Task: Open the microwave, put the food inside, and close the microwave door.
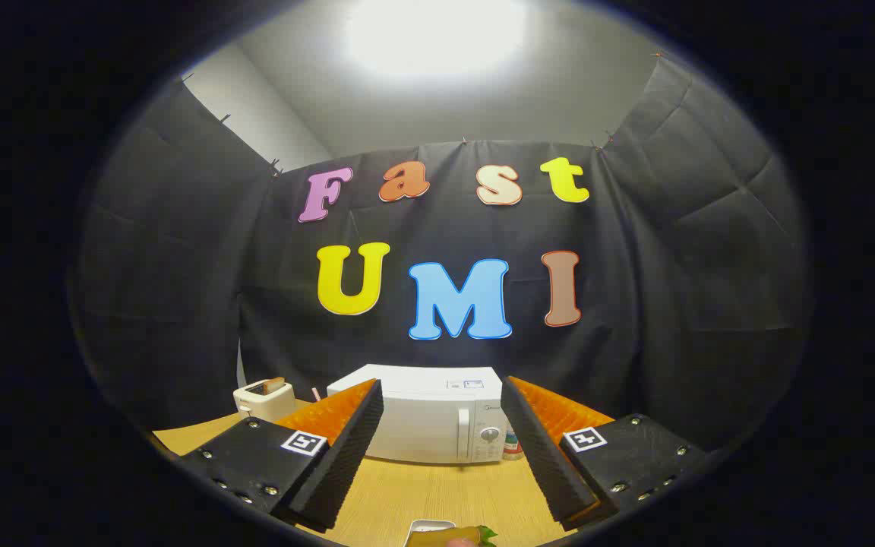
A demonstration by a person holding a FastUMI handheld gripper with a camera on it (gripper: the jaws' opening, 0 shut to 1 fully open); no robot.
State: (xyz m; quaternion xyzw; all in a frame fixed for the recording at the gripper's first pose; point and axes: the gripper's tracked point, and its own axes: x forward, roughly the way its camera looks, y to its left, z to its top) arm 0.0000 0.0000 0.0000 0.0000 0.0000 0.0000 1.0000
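A hand-held gripper (441, 448) hovers above a wooden table (437, 494) inside a cloth-walled booth, its two fingers (346, 456) spread wide apart with nothing between them. Straight ahead at twelve o'clock, well beyond the fingertips, a white microwave (426, 418) sits at the far side of the table against the black cloth wall (179, 304), its door shut and its handle and round control dial (489, 434) facing the gripper. At about ten o'clock from the microwave, a small cream toaster (264, 399) stands just beside it, with a slice of bread (274, 384) poking out of its top. At the microwave's three o'clock corner, partly hidden behind the right finger, a small can or bottle (512, 448) stands on the table; what it is cannot be told. Down at six o'clock, close under the gripper and nearer than the fingertips, the food (453, 536) lies on a small white plate (424, 526): what looks like a sandwich with a green leaf at its edge, only partly in sight. A bright ceiling light (437, 30) glares overhead at twelve o'clock above the cloth
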